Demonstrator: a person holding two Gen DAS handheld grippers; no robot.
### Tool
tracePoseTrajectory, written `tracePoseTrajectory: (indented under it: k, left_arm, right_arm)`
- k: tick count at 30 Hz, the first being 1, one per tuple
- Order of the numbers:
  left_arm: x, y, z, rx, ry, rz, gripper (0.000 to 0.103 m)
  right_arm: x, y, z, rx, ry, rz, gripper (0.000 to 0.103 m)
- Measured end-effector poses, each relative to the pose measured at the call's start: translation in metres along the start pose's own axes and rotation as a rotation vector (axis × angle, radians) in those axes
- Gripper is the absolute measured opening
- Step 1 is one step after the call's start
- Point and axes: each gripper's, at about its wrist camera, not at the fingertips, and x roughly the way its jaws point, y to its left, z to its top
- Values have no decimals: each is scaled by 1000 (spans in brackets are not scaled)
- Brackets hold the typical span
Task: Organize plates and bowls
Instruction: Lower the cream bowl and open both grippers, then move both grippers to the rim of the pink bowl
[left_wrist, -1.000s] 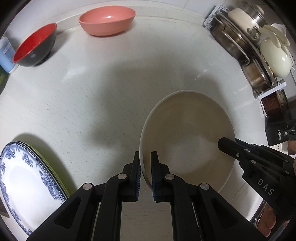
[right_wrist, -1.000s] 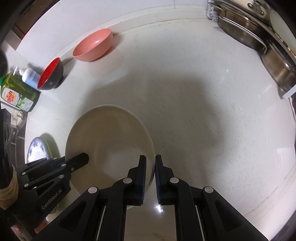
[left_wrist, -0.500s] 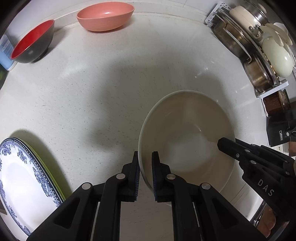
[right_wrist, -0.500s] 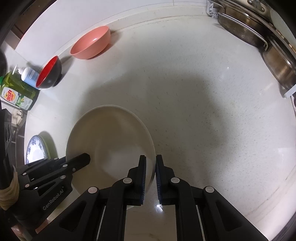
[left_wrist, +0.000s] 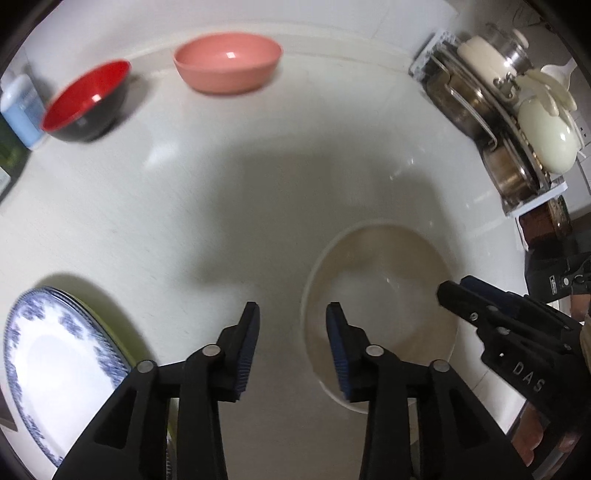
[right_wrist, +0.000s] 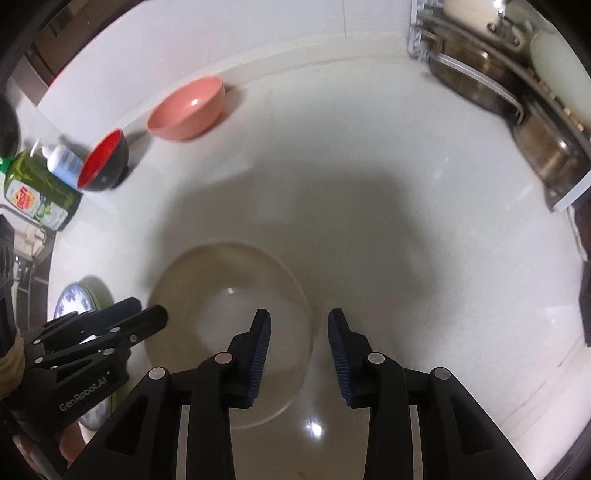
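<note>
Left claw: the left claw (left_wrist: 291, 325) stands spread, its two blue-padded fingers apart, one outside the rim of the beige bowl (left_wrist: 384, 295) and one over its inside; it pinches nothing.
Right claw: the right claw (right_wrist: 299, 332) is likewise spread and empty, straddling the opposite rim of the beige bowl (right_wrist: 229, 295).
Bowl: it sits upright on the white surface (left_wrist: 258, 166), between the two claws and free of both.
Step in hand: my reading is that the bowl is set down and the next piece must be chosen; the claws should lift straight up off the rim so neither pad drags or tips it.
Next pick: the pink bowl (left_wrist: 227, 62) and the red-and-black bowl (left_wrist: 86, 101) stand well apart from the beige one, near the back wall. To nest them, take each by its rim with one pad inside and one outside, and lower it level.
Plates: a blue-patterned plate (left_wrist: 55, 354) lies at the near left on a plate with a green edge; these are best kept as their own pile.
Hazard: the pot rack (left_wrist: 517, 122) at the right crowds that side, and a bottle (left_wrist: 20, 110) stands just beside the red-and-black bowl.
Hidden: the near rim of the beige bowl is covered by claw bodies in both views.
Unclear: motion blur softens both views, so I cannot tell whether the pads touch the rim. How many plates are in the pile cannot be told either.
</note>
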Motion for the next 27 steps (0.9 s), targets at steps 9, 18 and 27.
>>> tracePoseTrajectory:
  k: [9, 18, 27]
  left_arm:
    - [-42, 22, 23, 35, -142, 73, 54]
    - [-67, 50, 67, 63, -205, 141, 54]
    - [-78, 66, 125, 116, -217, 173, 54]
  right_arm:
    - [-25, 23, 29, -41, -92, 14, 34]
    - [-31, 57, 80, -72, -148, 39, 34]
    - [-29, 92, 135, -103, -160, 58, 34]
